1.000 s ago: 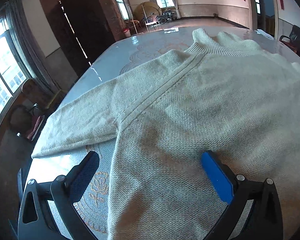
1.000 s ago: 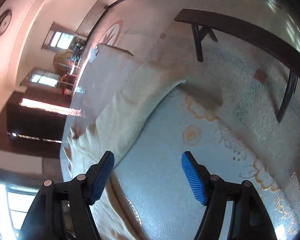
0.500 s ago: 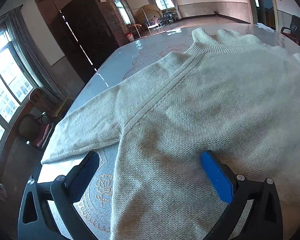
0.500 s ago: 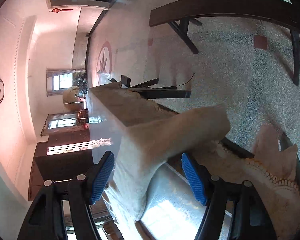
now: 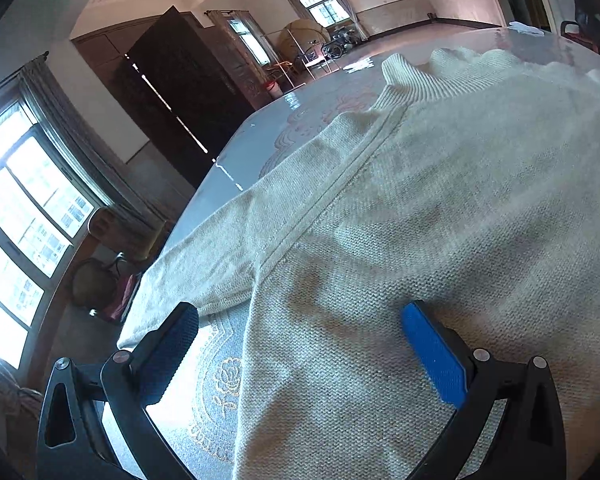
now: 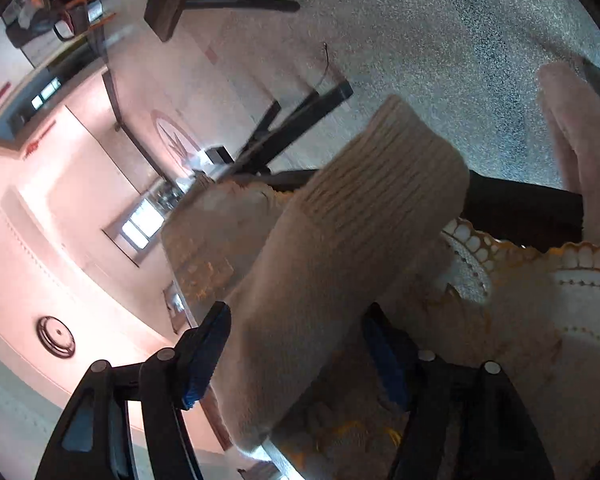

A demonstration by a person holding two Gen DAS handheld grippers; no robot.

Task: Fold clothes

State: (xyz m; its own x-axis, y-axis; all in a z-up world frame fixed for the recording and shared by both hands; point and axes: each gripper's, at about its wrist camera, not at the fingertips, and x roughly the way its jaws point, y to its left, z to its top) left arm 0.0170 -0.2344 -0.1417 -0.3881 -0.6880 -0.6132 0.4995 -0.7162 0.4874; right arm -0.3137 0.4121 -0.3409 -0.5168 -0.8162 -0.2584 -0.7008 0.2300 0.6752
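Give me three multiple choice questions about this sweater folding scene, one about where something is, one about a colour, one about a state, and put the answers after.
1. In the right wrist view, where is the sleeve's ribbed cuff?
A. Folded across the sweater's chest
B. Hanging past the table edge, with floor behind it
C. Tucked inside the collar

2. What colour are the pads on the left tool?
A. Red
B. Green
C. Blue

3. How does the right tool stand?
A. Open, with the sleeve between its fingers
C. Shut with nothing in it
B. Shut tight on the collar

Answers: 1 B, the speckled floor shows beyond the cuff. 2 C, a blue pad shows over the cream sweater. 3 A, the fingers stand wide apart on either side of the sleeve.
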